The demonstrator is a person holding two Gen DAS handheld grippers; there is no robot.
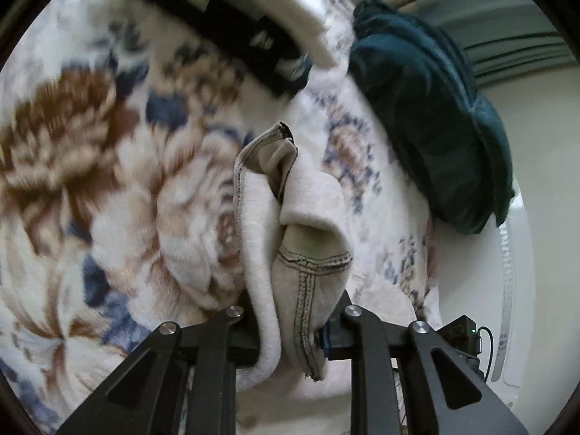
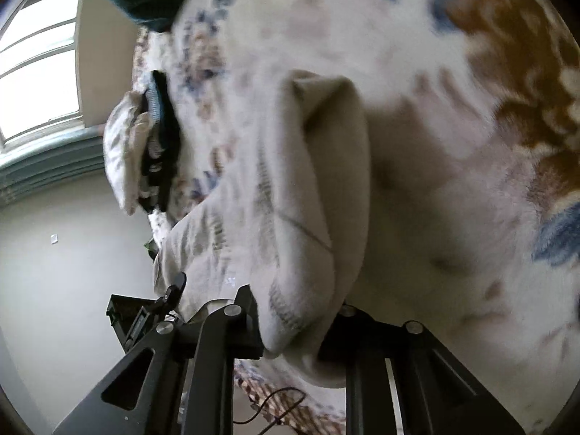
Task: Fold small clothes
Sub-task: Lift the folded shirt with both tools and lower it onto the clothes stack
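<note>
Cream fleece garment (image 1: 290, 239) hangs bunched above the floral blanket (image 1: 108, 181), pinched by my left gripper (image 1: 290, 330) and right gripper (image 2: 297, 330); I judge folding barely begun, no neat crease visible.

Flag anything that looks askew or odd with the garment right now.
The beige garment is bunched and twisted, not flat: its stitched hem curls over itself between the left gripper. The right gripper clamps another crumpled bunch of it. Nothing looks torn.
</note>
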